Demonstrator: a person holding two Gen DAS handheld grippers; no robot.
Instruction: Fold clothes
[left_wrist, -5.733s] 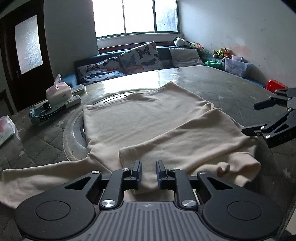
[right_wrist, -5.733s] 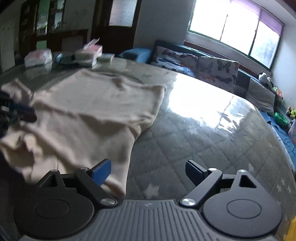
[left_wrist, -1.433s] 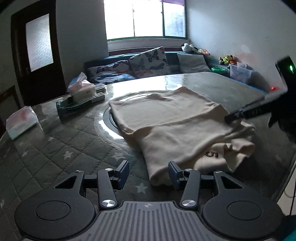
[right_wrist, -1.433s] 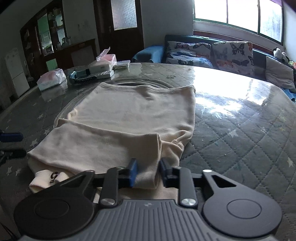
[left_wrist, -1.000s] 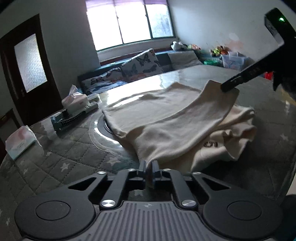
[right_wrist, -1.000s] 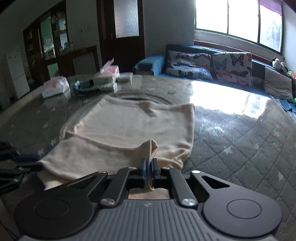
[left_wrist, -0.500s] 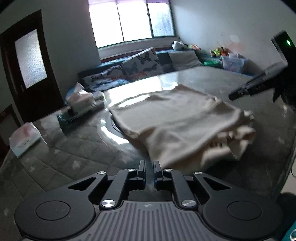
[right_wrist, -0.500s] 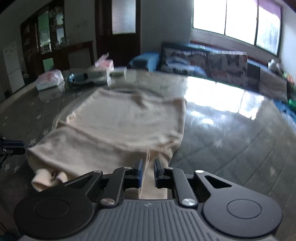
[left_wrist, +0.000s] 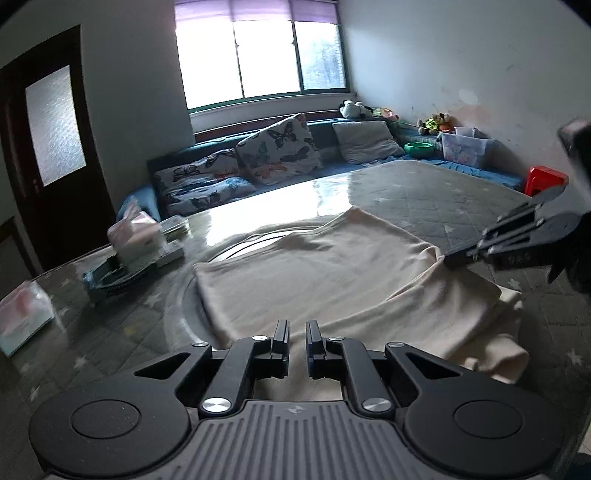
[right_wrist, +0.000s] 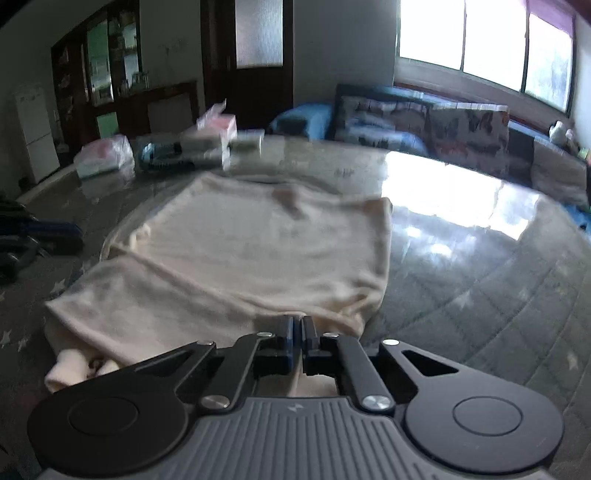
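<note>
Lying partly folded on the quilted table (left_wrist: 443, 192), the cream garment (left_wrist: 332, 273) is flanked at its near edge by the left claw (left_wrist: 297, 338), slightly parted and empty, and the right claw (right_wrist: 297, 332), nearly shut, its hold uncertain.

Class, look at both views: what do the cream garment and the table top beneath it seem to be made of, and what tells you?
Garment: seemingly a soft knit or fleece, matt; it drapes in rounded folds with a slightly fuzzy surface, and the exact fibre cannot be told.
Table top: probably a quilted, star-printed cloth under glass or clear plastic; stitched diamonds show beneath a glossy sheet that mirrors the window.
</note>
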